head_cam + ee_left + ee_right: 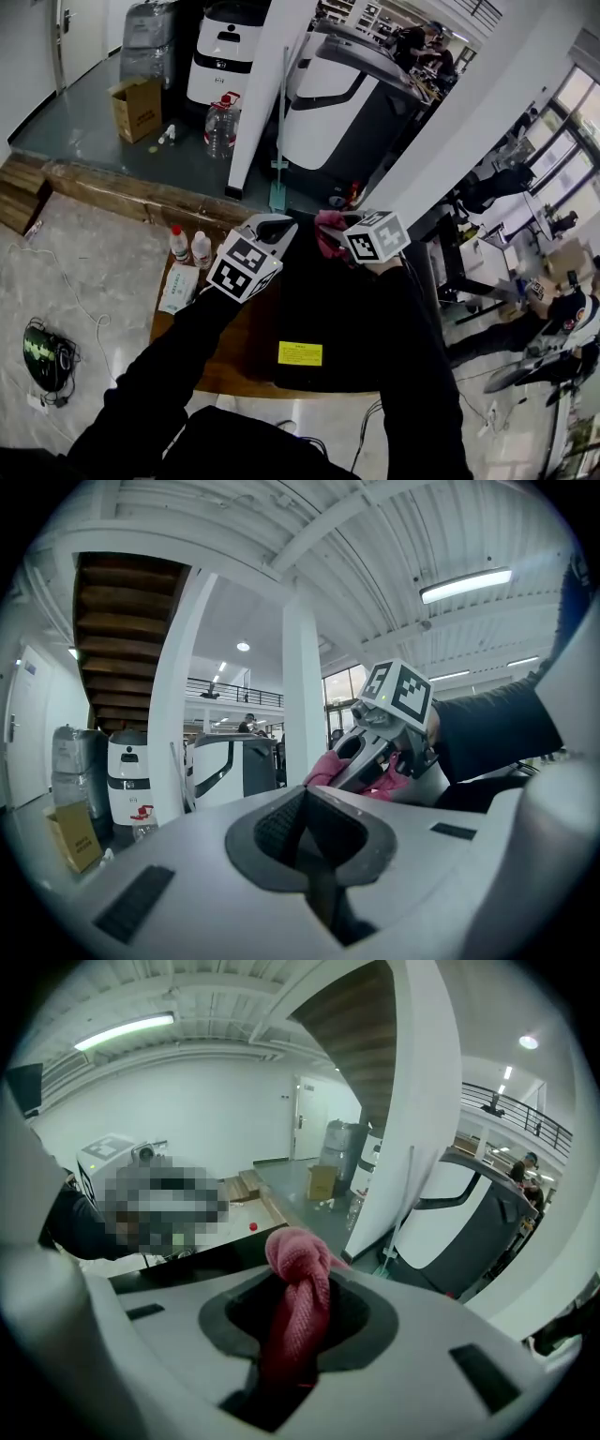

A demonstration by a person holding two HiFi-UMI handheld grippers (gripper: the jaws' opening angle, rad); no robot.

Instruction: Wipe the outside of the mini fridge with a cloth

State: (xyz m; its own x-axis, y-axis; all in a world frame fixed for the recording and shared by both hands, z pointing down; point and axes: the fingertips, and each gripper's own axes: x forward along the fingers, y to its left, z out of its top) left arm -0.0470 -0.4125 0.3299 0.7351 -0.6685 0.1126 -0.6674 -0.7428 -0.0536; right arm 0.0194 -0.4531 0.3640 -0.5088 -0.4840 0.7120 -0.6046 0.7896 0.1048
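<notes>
The right gripper (pixel 296 1330) is clamped on a pink cloth (pixel 298 1262). The cloth runs up between its jaws and ends in a bunched knot just past the tips. The left gripper (pixel 306 829) has its jaws pressed together with nothing between them.

In the head view, both grippers are held side by side by arms in dark sleeves, above the far edge of a black mini fridge (pixel 328 314). The left gripper (pixel 273 228) is just beside the right gripper (pixel 330 240), with their tips close. The pink cloth (pixel 328 222) shows at the right gripper's tip, over the fridge's far edge. Whether it touches the fridge cannot be told.

The mini fridge is seen from above and has a yellow label (pixel 300 353) near its near edge. It stands on the right part of a wooden worktop (pixel 234 352). At the worktop's far left corner stand two small bottles (pixel 178 244), with a white packet (pixel 178 288) just in front of them.
</notes>
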